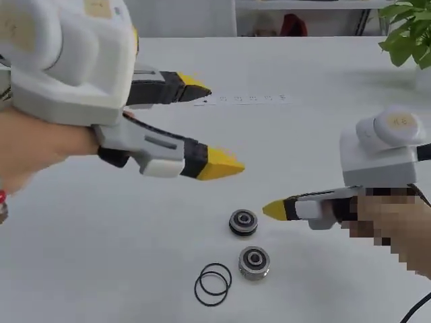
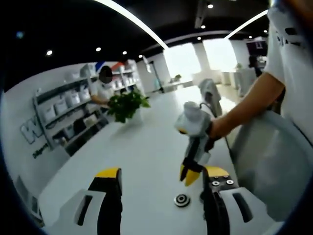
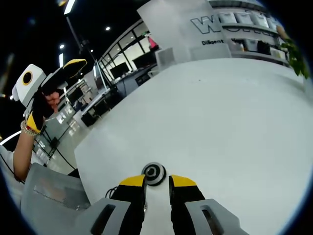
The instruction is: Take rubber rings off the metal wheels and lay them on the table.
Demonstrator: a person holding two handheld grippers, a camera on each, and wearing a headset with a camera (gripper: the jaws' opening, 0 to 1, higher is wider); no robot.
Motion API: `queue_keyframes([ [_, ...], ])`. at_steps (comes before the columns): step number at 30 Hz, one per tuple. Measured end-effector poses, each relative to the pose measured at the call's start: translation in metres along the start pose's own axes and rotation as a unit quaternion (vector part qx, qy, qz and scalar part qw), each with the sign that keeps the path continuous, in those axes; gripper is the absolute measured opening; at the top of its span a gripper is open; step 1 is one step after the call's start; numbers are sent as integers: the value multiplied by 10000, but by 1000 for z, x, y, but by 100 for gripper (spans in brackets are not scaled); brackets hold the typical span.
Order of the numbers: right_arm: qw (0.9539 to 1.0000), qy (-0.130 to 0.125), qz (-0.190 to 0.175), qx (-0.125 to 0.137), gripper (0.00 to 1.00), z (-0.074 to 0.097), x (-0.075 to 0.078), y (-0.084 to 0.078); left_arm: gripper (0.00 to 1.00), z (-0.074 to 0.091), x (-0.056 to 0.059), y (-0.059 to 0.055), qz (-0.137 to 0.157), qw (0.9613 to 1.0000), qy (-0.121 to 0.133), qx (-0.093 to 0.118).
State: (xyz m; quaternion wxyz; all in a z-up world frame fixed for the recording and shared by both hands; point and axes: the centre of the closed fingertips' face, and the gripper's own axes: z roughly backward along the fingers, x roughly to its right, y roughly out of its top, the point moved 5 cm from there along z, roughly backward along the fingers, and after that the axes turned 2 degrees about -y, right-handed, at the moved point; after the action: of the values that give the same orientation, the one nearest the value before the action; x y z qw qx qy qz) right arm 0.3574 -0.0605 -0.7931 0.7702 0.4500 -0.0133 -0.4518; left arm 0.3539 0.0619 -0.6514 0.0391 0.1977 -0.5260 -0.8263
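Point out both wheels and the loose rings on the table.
Far wheel (image 1: pixel 243 222): head view, on its hub.
Near wheel (image 1: pixel 254 261): head view, on its hub.
Loose rings (image 1: pixel 196 289): head view, on the left edge of the nearer ring.

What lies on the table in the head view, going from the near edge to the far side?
rubber rings → nearer metal wheel → farther metal wheel
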Motion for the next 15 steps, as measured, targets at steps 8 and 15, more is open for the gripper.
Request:
queue_keyframes([
  [8,9999,3,91,117,16,0,2,1,58,-31,-5,-18,-61,9999,-133,-48],
  [15,9984,124,504,236,19,-3,-1,2,55,-45,-4,-51,247,9994,-216,-93],
])
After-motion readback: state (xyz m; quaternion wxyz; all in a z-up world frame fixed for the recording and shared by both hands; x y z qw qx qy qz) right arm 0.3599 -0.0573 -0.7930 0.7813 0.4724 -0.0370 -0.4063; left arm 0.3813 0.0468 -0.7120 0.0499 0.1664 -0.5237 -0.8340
